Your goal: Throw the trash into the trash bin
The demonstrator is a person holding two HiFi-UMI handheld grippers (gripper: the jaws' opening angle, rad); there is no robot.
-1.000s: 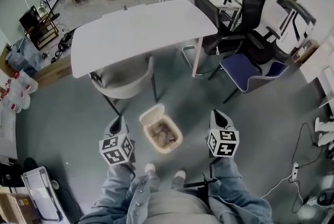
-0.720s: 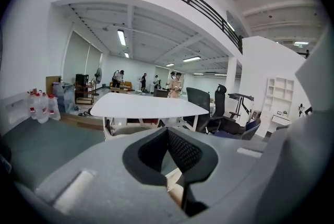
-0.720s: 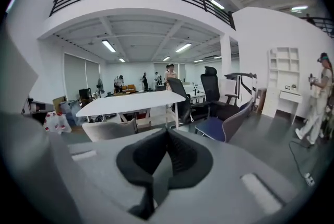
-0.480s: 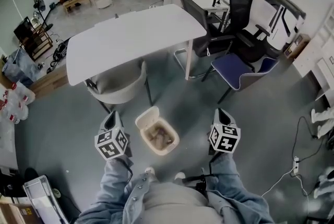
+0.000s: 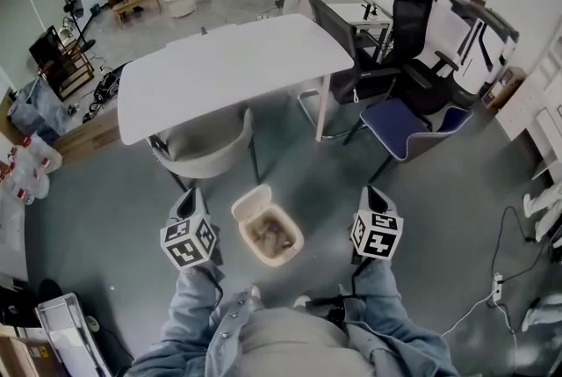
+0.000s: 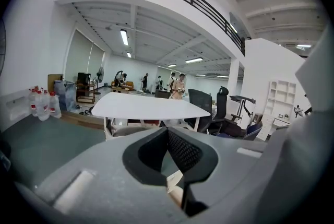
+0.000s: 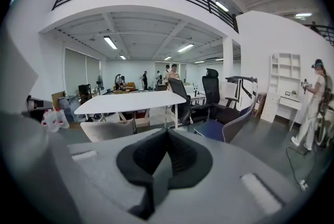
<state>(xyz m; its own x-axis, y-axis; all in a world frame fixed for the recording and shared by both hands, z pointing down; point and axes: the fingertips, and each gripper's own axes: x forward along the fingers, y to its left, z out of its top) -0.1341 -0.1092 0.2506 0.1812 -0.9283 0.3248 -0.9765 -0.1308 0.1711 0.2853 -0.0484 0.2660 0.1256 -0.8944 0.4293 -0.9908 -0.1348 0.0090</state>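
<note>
Head view puts the trash bin (image 5: 297, 236) on the grey floor just ahead of the person's shoes (image 5: 253, 290). It stands upright with its mouth facing straight up. The bin is oblong, and its long axis runs on a diagonal, from the end nearest the shoes away toward the white table (image 5: 228, 68). Its lid (image 5: 251, 200) is flipped open and hangs off the far end, the one pointing at the table. Crumpled brownish trash (image 5: 270, 233) lies inside the bin, below the rim.

The left gripper (image 5: 188, 198) hovers beside the bin on the person's left, apart from it. The right gripper (image 5: 372, 193) hovers on the bin's other side, further off. Both point past the bin toward the table, and neither is over its mouth.

In the left gripper view the two dark pads meet at their tips with nothing caught between them, and a sliver of the cream bin shows below them. In the right gripper view the pads are likewise pressed together and empty.

A grey chair (image 5: 206, 147) stands beyond the bin's lid end, tucked against the table's near edge.
</note>
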